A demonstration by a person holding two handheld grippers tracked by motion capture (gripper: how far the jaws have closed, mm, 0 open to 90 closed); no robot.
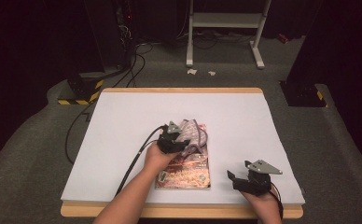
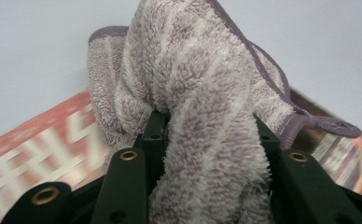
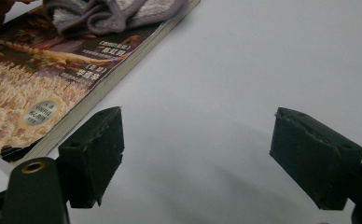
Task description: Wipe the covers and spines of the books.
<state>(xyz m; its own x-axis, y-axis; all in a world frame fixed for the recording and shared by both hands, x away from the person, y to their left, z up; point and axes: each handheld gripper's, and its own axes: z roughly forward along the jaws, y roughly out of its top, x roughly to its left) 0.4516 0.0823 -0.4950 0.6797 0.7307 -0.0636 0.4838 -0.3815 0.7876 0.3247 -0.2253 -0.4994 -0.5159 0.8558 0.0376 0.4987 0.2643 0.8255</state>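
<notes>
Table (image 1: 123, 140): white-topped. Book (image 1: 188, 172): flat, near the front edge. Towel (image 1: 194, 133): striped lilac, bunched on the book's far end, pinched between the left gripper's (image 1: 177, 144) closed jaws. Right gripper (image 1: 244, 182): wide open, empty, right of the book.

You have a towel (image 1: 194, 132) striped mauve and cream with purple trim, a book (image 1: 188, 170) with a cover in red, brown and pale gold, black fingers (image 3: 97, 144), and a white tabletop (image 1: 123, 121) edged in light wood.
</notes>
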